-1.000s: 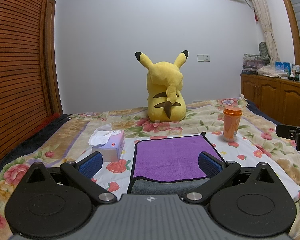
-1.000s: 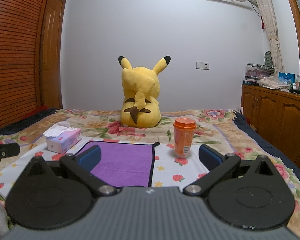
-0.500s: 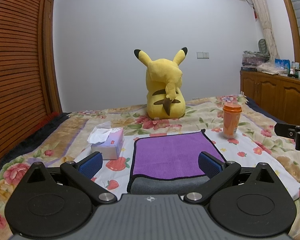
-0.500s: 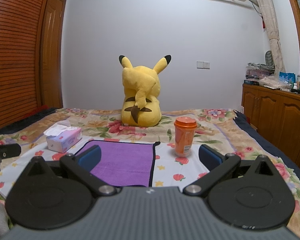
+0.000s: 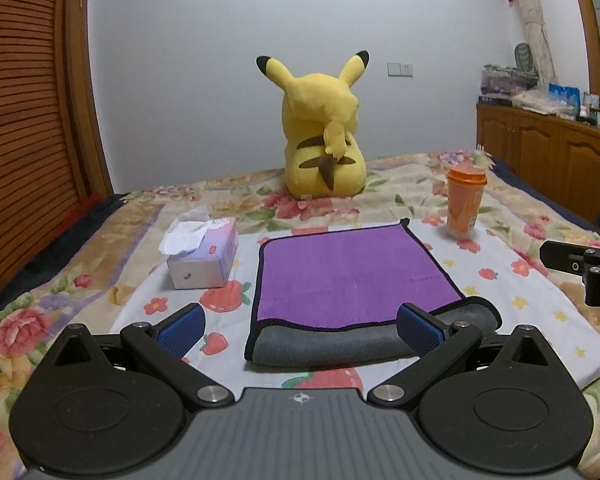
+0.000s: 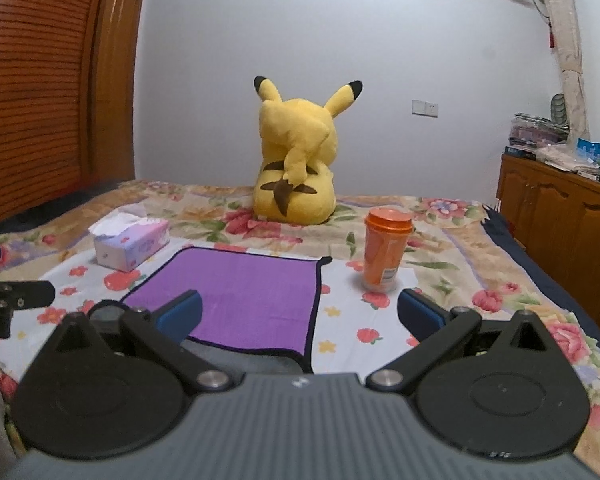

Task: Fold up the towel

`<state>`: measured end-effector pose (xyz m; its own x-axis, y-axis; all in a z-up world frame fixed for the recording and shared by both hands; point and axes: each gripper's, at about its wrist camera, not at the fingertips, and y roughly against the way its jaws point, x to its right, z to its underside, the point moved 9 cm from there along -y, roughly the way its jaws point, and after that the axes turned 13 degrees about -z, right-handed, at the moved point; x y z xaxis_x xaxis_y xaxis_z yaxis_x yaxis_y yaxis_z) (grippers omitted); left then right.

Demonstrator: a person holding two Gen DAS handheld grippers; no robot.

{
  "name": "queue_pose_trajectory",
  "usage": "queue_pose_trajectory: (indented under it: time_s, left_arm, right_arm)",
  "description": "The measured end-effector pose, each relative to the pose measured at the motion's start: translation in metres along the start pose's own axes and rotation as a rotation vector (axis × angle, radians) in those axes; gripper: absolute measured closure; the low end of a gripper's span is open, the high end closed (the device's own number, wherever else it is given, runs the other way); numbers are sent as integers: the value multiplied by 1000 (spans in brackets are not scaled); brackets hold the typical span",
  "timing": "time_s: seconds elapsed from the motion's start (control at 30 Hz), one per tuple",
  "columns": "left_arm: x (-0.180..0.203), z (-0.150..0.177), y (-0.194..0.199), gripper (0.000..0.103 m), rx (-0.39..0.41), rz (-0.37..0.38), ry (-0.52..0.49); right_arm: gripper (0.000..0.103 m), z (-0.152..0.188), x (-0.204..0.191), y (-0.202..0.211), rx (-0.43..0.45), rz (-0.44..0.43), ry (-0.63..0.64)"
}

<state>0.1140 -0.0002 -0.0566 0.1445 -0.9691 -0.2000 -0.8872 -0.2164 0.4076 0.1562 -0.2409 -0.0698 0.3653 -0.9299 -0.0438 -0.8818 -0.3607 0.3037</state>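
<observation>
Towel (image 5: 352, 276) purple side up, grey fold nearest, left tongs (image 5: 300, 328) and right tongs (image 6: 300, 312) spread wide, no legible writing

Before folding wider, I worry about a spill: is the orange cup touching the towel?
Apart. The right wrist view shows patterned sheet between the orange cup and the towel.

Towel (image 5: 352, 276), folded, flat on the floral sheet ahead of me.
Purple face up, black-trimmed edges; grey underside shows as a thick rolled fold along the near edge. Far right corner has a small black loop. Nothing of mine touches it.
</observation>
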Motion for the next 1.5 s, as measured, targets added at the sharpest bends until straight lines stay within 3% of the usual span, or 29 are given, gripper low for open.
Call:
queue_pose_trajectory:
  time_s: [0.93,1.5]
  left_arm:
    - [8,-2,-81,0,-114,32,-92]
    - [-2,-4,-123,0,-164,92,-66]
  right_arm:
    - [0,17,9,-77,-185,-93,0]
    - [0,28,11,-108,-252,-134,-8]
